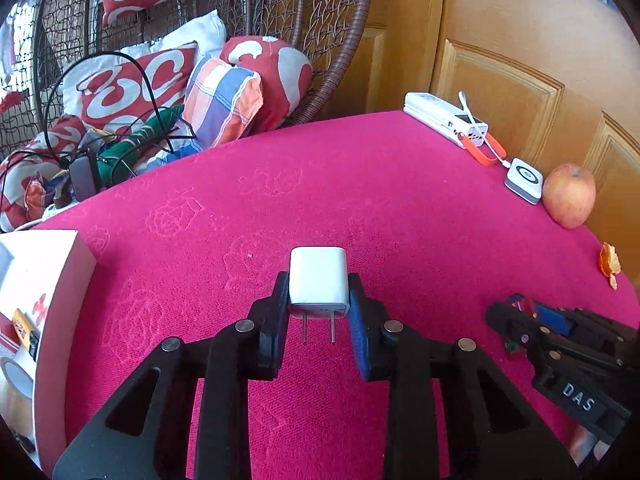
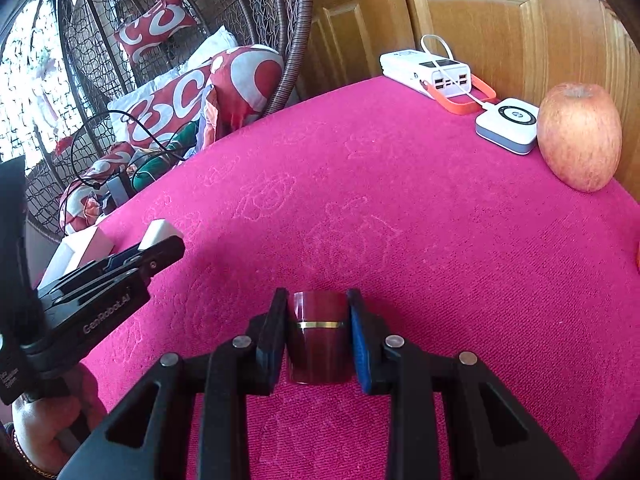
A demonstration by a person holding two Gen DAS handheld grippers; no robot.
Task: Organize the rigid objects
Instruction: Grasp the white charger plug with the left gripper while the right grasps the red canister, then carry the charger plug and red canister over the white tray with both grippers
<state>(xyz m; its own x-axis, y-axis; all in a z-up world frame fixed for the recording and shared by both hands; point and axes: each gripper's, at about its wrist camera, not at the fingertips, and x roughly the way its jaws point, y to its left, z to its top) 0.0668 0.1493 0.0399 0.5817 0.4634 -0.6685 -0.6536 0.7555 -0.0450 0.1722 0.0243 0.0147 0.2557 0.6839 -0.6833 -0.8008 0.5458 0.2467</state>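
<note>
Pink tablecloth (image 1: 360, 184) beside wooden door (image 1: 520, 60)

A pink embossed cloth (image 2: 400, 220) covers the table, bearing a white power bank (image 2: 424, 70), charging pad (image 2: 508, 124), apple (image 2: 578, 136), orange peel (image 1: 609, 264) and white box (image 1: 44, 276).

I have a white plug adapter (image 1: 318, 280) pinched prongs-back in my left hand-held gripper (image 1: 319, 294) and a dark red cup-like cap (image 2: 319, 336) with a gold band clamped in my right hand-held gripper (image 2: 319, 334), both above the pink table (image 1: 360, 200).
</note>
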